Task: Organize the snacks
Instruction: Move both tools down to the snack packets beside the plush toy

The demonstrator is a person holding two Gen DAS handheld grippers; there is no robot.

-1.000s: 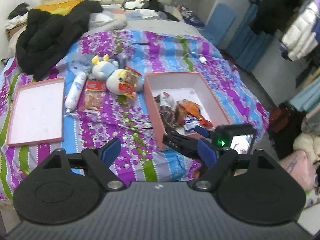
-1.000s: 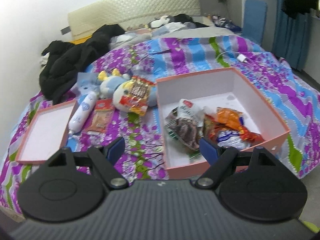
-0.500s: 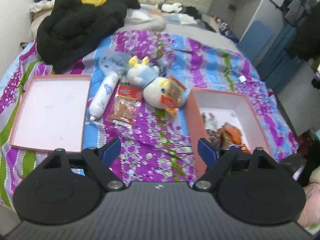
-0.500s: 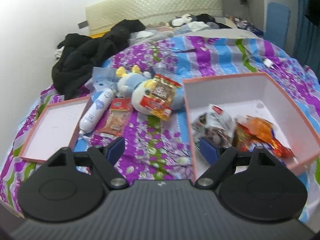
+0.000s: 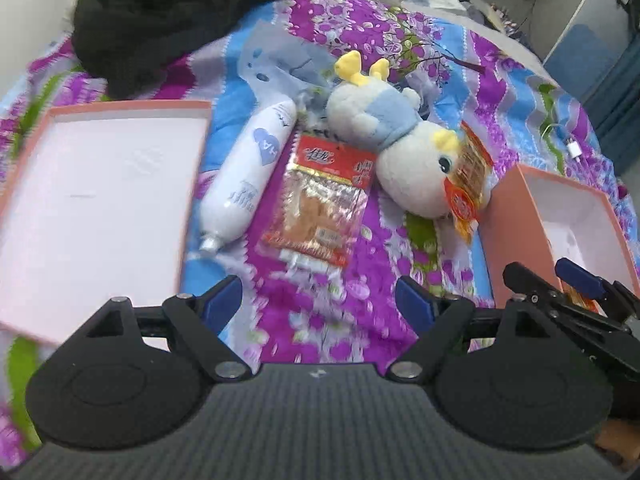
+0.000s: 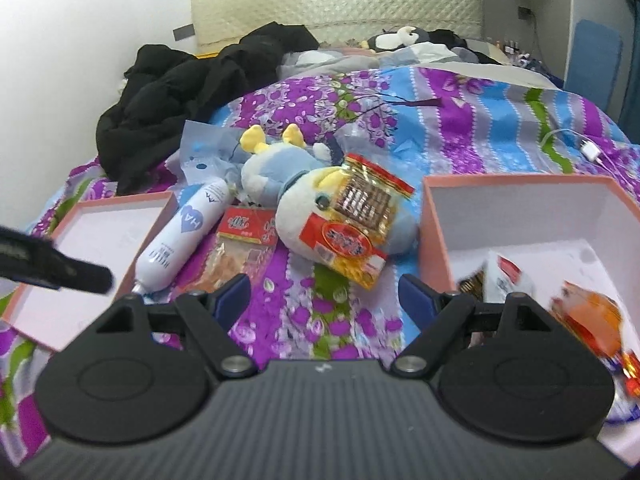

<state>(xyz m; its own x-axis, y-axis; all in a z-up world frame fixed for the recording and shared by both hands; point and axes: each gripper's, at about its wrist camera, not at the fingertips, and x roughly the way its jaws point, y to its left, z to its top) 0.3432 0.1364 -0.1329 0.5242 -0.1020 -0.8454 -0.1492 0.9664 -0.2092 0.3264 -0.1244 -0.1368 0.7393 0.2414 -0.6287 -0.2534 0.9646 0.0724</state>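
Note:
My left gripper (image 5: 318, 300) is open and empty, hovering just short of a red-topped clear snack packet (image 5: 320, 204) lying flat on the bedspread. My right gripper (image 6: 324, 292) is open and empty; it also shows at the right edge of the left wrist view (image 5: 560, 280). A yellow and red snack bag (image 6: 356, 228) leans on a plush bird (image 6: 292, 188). The pink box (image 6: 436, 224) at right holds several snack packets (image 6: 588, 316). The red-topped packet also shows in the right wrist view (image 6: 240, 248).
A pink box lid (image 5: 24, 168) lies at left. A white tube bottle (image 5: 250, 172) lies beside the packet. A black coat (image 5: 168, 12) is heaped at the back. A white charger cable (image 6: 588, 148) lies at the far right.
Both grippers have swung left and moved closer to the bed. The left one has come down over the red-topped packet. The right one has left the box. Both stay open.

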